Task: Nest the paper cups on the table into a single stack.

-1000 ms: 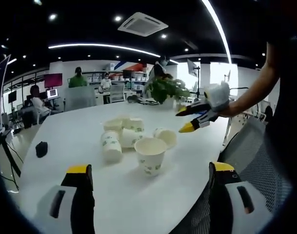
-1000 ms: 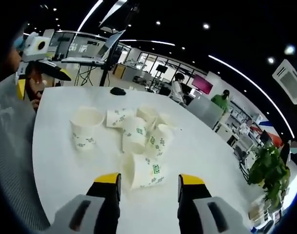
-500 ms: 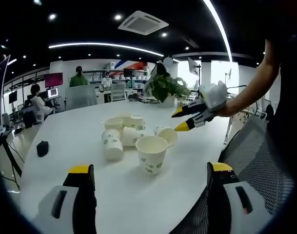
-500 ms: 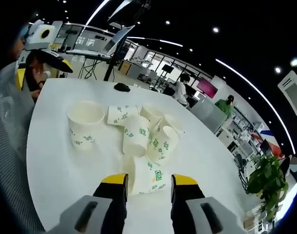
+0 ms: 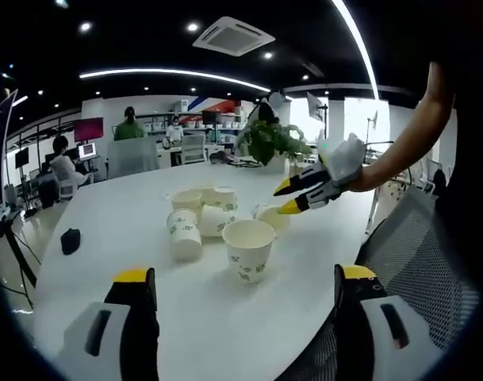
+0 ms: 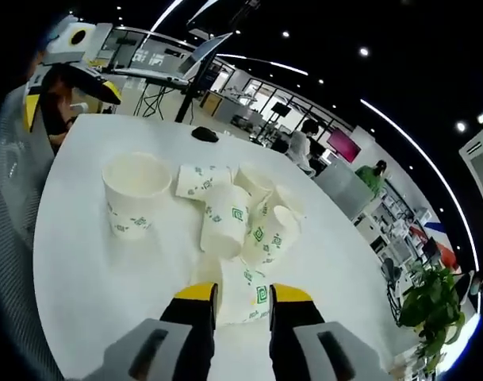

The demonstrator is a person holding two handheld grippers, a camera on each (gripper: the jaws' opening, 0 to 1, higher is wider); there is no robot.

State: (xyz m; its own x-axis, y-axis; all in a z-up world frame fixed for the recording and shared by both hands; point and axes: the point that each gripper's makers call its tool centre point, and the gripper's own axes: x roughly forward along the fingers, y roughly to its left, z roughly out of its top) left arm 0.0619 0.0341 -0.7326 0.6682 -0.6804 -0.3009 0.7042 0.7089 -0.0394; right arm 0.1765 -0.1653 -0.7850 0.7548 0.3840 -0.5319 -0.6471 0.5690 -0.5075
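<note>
Left gripper view: left tongs (image 5: 245,290) spread wide, nothing between them, low over the near edge of the white worktop (image 5: 106,230). Far left on the worktop, a small black object (image 5: 70,240), too small to identify. Centre: the paper cups in a loose cluster. One upside-down cup (image 5: 183,235) on the left of the group, an upright open cup (image 5: 248,248) nearest the camera, several more cups (image 5: 205,206) lying or standing behind them, touching one another. Right of the cluster, the right tongs (image 5: 289,196) come in from the right, held by a person's arm (image 5: 404,151), tips at a cup on its side (image 5: 269,217). Potted plant (image 5: 270,143) at the far edge. Mesh chair back (image 5: 419,270) near right.

Right gripper view: left tongs (image 6: 67,83) sit far left past the worktop (image 6: 74,270) edge. Upright open cup (image 6: 135,194) stands left of the pile, apart from it. Middle: cups with green print in a heap (image 6: 241,210), lying at mixed angles and touching. Near centre, the right tongs (image 6: 243,295) have yellow tips on either side of the cup on its side (image 6: 246,292), narrowed close onto it; can't tell whether the tips actually press it. Plant (image 6: 431,305) far right.
</note>
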